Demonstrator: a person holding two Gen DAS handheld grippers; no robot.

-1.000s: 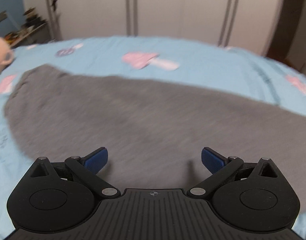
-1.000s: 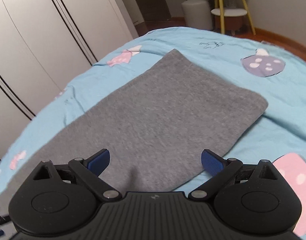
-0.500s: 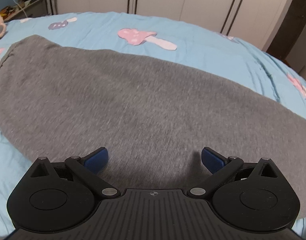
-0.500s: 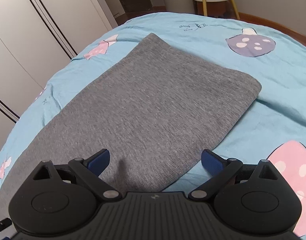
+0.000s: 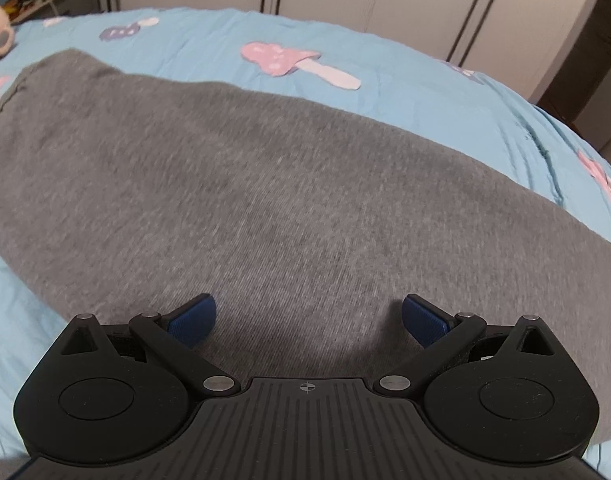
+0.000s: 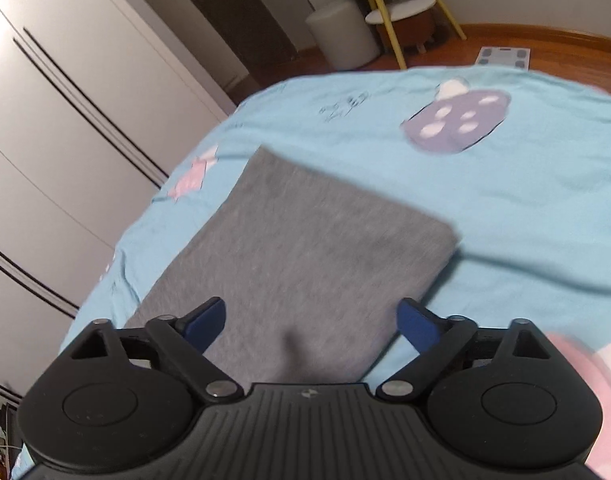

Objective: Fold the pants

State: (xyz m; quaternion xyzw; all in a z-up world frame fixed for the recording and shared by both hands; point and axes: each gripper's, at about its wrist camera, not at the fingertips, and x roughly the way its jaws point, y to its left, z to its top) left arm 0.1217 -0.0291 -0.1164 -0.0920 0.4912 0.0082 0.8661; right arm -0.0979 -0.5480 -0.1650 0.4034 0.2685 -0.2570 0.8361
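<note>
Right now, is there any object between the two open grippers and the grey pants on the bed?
Nothing visible. The left gripper and right gripper both hover open directly over the grey pants, which lie flat on the blue bedsheet.

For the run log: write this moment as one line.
pants: gray, flat on blue bedsheet | left gripper: open, empty | right gripper: open, jaws just closing slightly, nothing gripped

Soft indoor light, motion blur, fisheye-bent edges
</note>
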